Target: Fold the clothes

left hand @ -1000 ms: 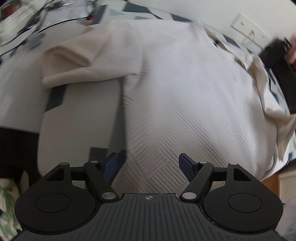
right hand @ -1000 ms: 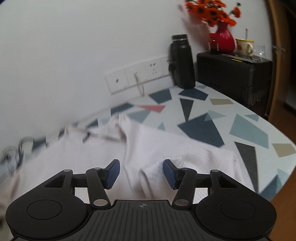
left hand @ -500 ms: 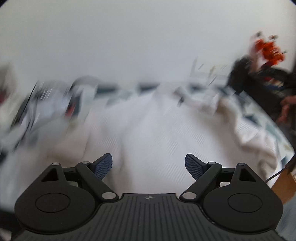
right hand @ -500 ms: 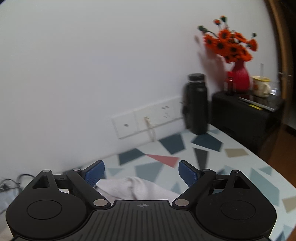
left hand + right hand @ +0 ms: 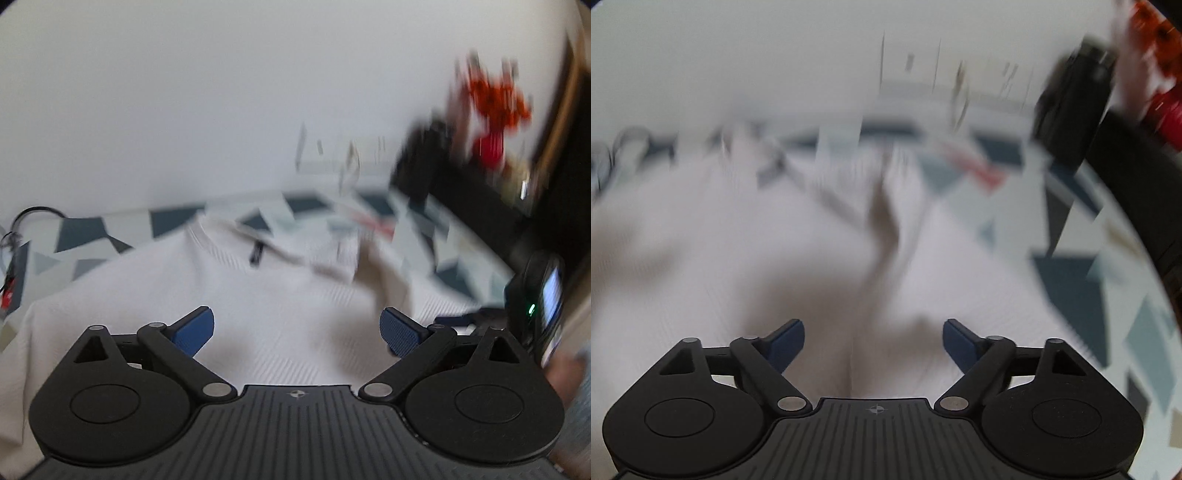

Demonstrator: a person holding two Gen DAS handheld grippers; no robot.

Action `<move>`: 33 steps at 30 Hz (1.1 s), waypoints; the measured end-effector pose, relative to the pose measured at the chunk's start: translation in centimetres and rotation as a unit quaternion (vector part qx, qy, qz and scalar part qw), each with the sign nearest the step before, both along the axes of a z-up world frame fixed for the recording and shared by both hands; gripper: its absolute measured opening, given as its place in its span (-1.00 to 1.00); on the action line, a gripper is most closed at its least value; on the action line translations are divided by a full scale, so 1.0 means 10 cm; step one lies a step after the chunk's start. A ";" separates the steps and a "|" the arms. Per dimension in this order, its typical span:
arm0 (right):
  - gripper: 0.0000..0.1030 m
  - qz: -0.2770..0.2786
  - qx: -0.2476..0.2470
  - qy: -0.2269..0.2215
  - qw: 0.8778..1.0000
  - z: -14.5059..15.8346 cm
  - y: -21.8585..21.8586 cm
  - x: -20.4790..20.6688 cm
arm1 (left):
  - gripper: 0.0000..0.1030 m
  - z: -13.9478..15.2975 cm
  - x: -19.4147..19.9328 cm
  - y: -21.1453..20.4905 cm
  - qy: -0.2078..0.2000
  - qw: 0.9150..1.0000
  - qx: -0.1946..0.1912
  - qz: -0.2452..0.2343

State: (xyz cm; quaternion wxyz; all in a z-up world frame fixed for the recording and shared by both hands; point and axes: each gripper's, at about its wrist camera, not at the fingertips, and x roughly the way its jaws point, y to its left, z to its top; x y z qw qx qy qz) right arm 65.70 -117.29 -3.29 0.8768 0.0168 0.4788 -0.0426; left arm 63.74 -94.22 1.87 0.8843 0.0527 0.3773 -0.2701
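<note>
Sweater [image 5: 266, 295] fills the middle and lower left of both my views, spread on the patterned table [image 5: 88, 229]. My left gripper [image 5: 297, 328] is opening wide, empty; my right gripper [image 5: 873, 341] is closing on nothing. A second ago both looked elsewhere; I judge the next fold is starting.
</note>
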 end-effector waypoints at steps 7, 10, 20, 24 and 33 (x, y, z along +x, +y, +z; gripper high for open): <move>-0.88 0.019 0.085 -0.011 0.996 0.03 -0.63 0.13 | 0.90 -0.87 0.29 -0.39 0.069 0.989 0.127 -0.020; -0.89 -0.006 0.065 -0.028 0.997 0.22 -1.05 0.34 | 0.90 -0.99 0.40 -0.52 0.101 0.983 0.147 -0.029; -0.28 -0.126 0.031 -0.037 0.991 0.23 -2.34 1.34 | 0.95 -1.11 0.62 -0.64 0.126 0.980 0.153 -0.020; 0.34 -0.195 0.088 -0.057 0.975 0.08 -2.50 1.26 | 0.95 -1.12 0.79 -0.71 0.122 0.980 0.154 -0.017; 0.57 -0.032 0.079 -0.082 0.993 0.19 -1.57 0.43 | 1.00 -1.19 0.91 -0.84 0.110 0.984 0.139 -0.014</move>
